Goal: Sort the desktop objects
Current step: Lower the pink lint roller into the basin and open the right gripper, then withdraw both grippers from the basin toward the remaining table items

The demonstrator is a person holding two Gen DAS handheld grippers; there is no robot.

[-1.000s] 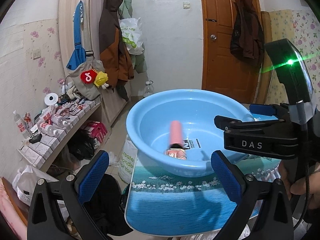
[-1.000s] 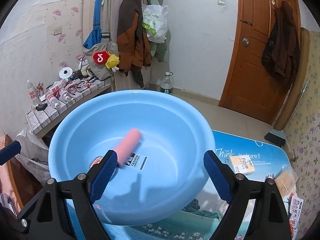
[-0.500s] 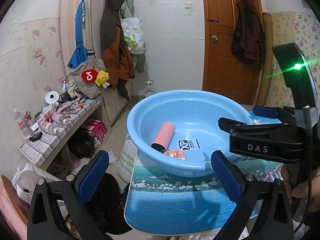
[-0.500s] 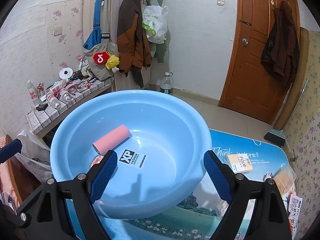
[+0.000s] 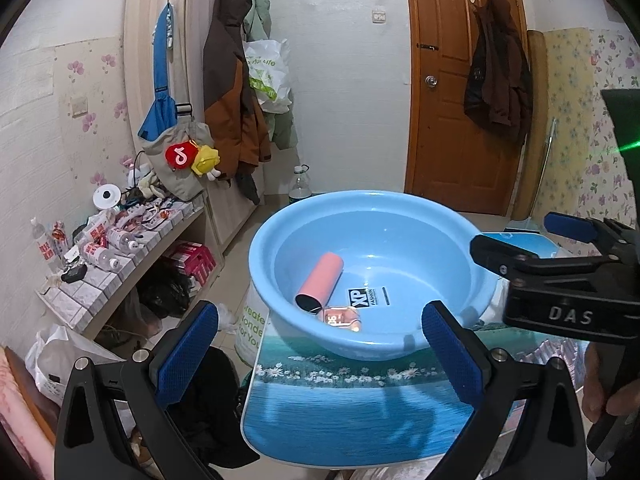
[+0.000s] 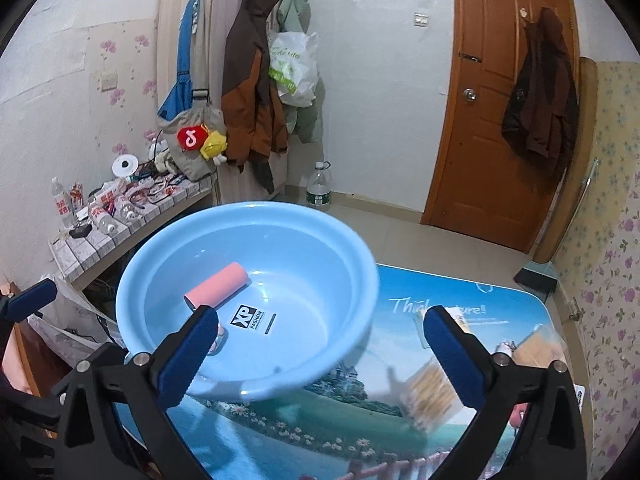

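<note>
A small bedroom with flowered wallpaper is showing, with a brown wooden door (image 6: 496, 112) at the far right and coats hanging on the far wall. A low table (image 5: 352, 420) printed with a blue seaside scene is sitting in the middle, and a tiled shelf (image 6: 120, 224) crowded with small bottles is running along the left wall.

A wide light-blue basin (image 5: 372, 344) is standing on the far left part of the table. Inside it a pink cylinder (image 5: 320, 282) is lying on its side toward the left, and a small pink packet (image 5: 340, 316) is lying just beside its near end.

The left gripper (image 5: 320, 356) is hovering near the basin's near rim with its blue pads spread wide and nothing between them. The right gripper (image 6: 320, 354) is pointing over the basin's right rim, and its jaws are opening, with nothing between them. To the right of the basin, a clear box of pale sticks (image 6: 430, 388) and a few other small items are lying on the table, blurred.

The pink cylinder looks already sorted, so the next pick is probably the box of sticks. To do that well, the right gripper should keep its jaws wide, come down squarely over the box's narrower sides, close only once both pads are level with it, and clear the basin's rim on the way over.
</note>
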